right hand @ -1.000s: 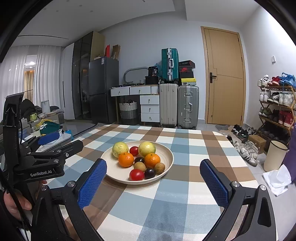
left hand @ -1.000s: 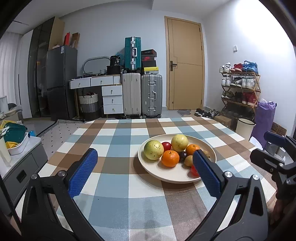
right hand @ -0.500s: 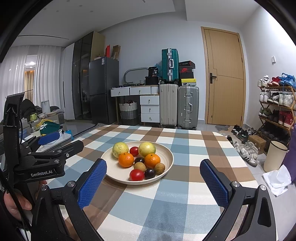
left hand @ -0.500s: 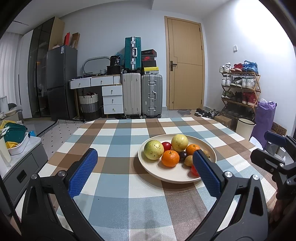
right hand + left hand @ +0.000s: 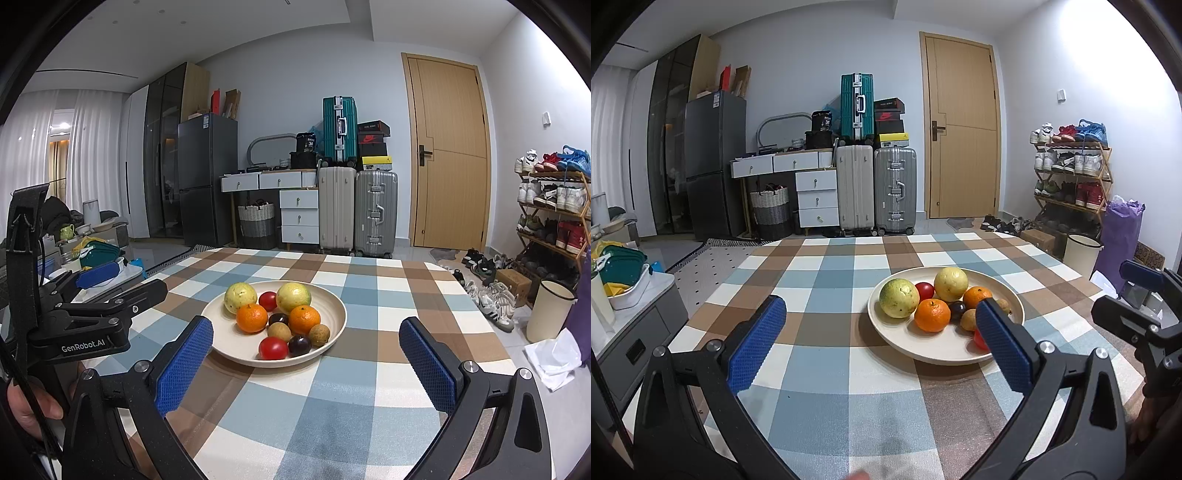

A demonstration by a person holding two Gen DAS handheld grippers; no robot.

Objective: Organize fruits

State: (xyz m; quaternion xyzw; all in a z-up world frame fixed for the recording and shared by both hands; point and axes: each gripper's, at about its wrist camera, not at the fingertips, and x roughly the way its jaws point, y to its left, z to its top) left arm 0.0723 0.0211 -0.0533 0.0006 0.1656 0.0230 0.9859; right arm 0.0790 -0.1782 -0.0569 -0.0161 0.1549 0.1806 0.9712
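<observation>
Checkered desk (image 5: 369, 310) is carrying the plate (image 5: 338, 314) of fruit, sitting lower-center-left ahead of the right tool (image 5: 304, 354) and right of center for the left tool (image 5: 882, 343), both gaping wide and gripping nothing.

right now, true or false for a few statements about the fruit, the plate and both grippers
1. All the fruit lies on the cream plate. True.
2. The left gripper holds an orange. False: its jaws stand wide apart with nothing between them.
3. There are two red tomatoes on the plate. True.
4. The right gripper is shut. False: its jaws stand open and hold nothing.
5. The plate sits on a bare wooden table. False: it sits on a checked tablecloth.
</observation>
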